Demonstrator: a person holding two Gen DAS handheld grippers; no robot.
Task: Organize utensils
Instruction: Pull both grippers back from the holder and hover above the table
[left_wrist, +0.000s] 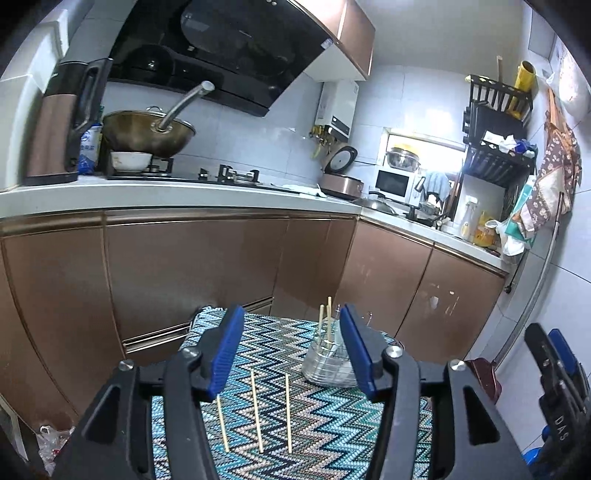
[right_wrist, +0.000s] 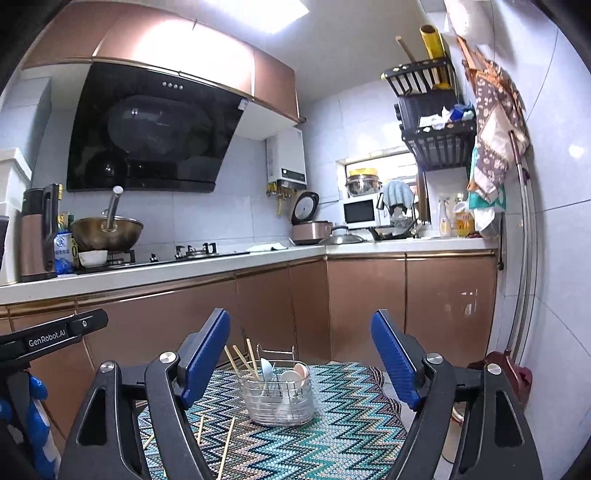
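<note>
Three thin pale wooden chopsticks (left_wrist: 256, 413) lie loose and roughly parallel on the blue-and-tan zigzag woven cloth (left_wrist: 325, 435), apart from one another. At about 2 o'clock from them stands the round wire-mesh utensil basket (right_wrist: 280, 397), upright, already holding a few more chopsticks, a metal spoon (right_wrist: 266, 369) and white ceramic spoons (right_wrist: 293, 374).

I read the step as mid-sort: basket part filled, three sticks left to collect.

The left gripper (left_wrist: 288, 354) has its blue-padded jaws standing wide, nothing between them; it hangs above the cloth with the loose sticks at 6 o'clock under its fingertips. The right gripper (right_wrist: 301, 363) is also wide and empty, framing the basket from behind; the sticks sit at its 7 o'clock.

Next move, in my judgement: I tip the left gripper down onto the nearest stick, narrow the jaws across its shaft near one end, lift, and drop it upright among the others. The sticks are thin and flat to the cloth, so the pinch may slip or snag the weave.

Beyond the table: copper-brown cabinet fronts (left_wrist: 192, 269).
</note>
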